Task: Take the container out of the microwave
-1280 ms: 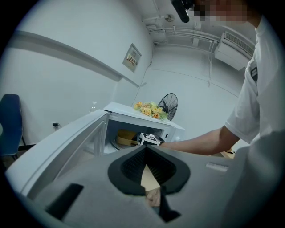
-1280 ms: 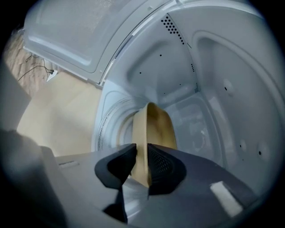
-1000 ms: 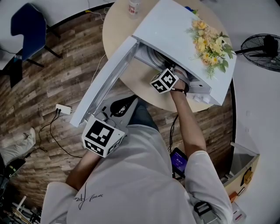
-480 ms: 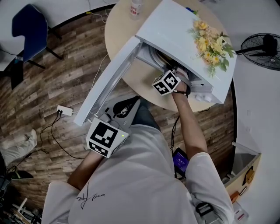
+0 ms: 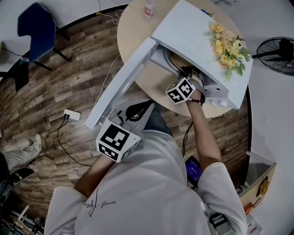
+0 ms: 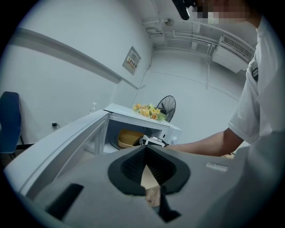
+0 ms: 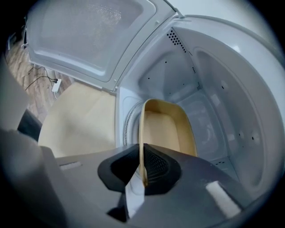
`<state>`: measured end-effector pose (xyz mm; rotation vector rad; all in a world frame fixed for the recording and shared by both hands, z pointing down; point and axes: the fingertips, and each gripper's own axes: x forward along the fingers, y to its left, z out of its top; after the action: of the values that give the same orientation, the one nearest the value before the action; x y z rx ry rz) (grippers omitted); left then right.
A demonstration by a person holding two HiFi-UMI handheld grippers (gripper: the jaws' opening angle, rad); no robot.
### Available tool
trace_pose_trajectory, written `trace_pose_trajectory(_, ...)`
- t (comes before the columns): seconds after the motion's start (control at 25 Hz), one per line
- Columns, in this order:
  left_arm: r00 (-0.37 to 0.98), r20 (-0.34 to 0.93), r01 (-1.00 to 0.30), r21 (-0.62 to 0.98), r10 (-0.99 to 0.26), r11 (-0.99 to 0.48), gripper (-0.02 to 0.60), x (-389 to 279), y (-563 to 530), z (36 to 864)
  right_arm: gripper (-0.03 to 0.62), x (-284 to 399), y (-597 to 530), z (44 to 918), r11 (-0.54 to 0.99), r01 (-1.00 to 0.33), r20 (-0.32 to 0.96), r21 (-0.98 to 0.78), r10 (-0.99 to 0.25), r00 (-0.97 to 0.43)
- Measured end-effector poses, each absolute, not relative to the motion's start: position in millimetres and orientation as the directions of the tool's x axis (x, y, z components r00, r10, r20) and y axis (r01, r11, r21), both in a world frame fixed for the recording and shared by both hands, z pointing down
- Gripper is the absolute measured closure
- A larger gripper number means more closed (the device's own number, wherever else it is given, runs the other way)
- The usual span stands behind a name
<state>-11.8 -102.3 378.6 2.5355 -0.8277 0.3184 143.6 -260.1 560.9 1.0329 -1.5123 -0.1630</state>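
Right gripper (image 7: 141,171) has its two jaws pinched tight on the thin near rim of the tan container (image 7: 167,129). That container sits inside the white microwave (image 5: 193,36), and only its near edge reaches the jaws. The rest of it stretches away toward the far wall of the microwave.

The left gripper (image 6: 146,151) is held low and near the person, well apart from the container. Its jaw tips are pressed together with nothing between them.

The microwave door (image 5: 121,82) swings wide open to the left. The microwave stands on a round tan table (image 5: 133,27). Yellow flowers (image 5: 229,46) lie on top of the microwave, and a small bottle (image 5: 149,8) stands at the far side of the table.

The floor (image 5: 59,87) is brown wood. A white power strip (image 5: 72,114) with cords lies on it to the left. A blue chair (image 5: 39,30) stands far left, and a black fan (image 5: 275,50) stands far right.
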Motion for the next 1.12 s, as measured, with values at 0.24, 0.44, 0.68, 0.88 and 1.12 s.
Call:
trace_pose_trajectory(0.24, 0.797, 0.343, -0.600, 0.350, -0.497, -0.720, 0.584, -14, -101, 378, 0.562, 139, -253, 553, 0.581, -0.521, 0.727, 0.625, -0.677, 0.118)
trace_pose_trajectory(0.44, 0.806, 0.322, -0.591, 0.370, -0.497, -0.717, 0.584, -16, -101, 372, 0.562, 134, -246, 547, 0.574, -0.540, 0.726, 0.616, -0.679, 0.108)
trace_pose_trajectory(0.68, 0.806, 0.315, -0.591, 0.364, -0.502, -0.720, 0.584, -17, -101, 369, 0.562, 132, -233, 544, 0.570, -0.577, 0.739, 0.585, -0.667, 0.090)
trace_pose_trajectory(0.88, 0.800, 0.305, -0.600, 0.371, -0.517, -0.709, 0.584, -21, -104, 367, 0.562, 129, -217, 543, 0.568, -0.602, 0.749, 0.561, -0.659, 0.075)
trace_pose_trajectory(1.12, 0.791, 0.308, -0.611, 0.371, -0.528, -0.699, 0.584, -27, -105, 369, 0.560, 127, -196, 539, 0.557, -0.647, 0.759, 0.521, -0.649, 0.053)
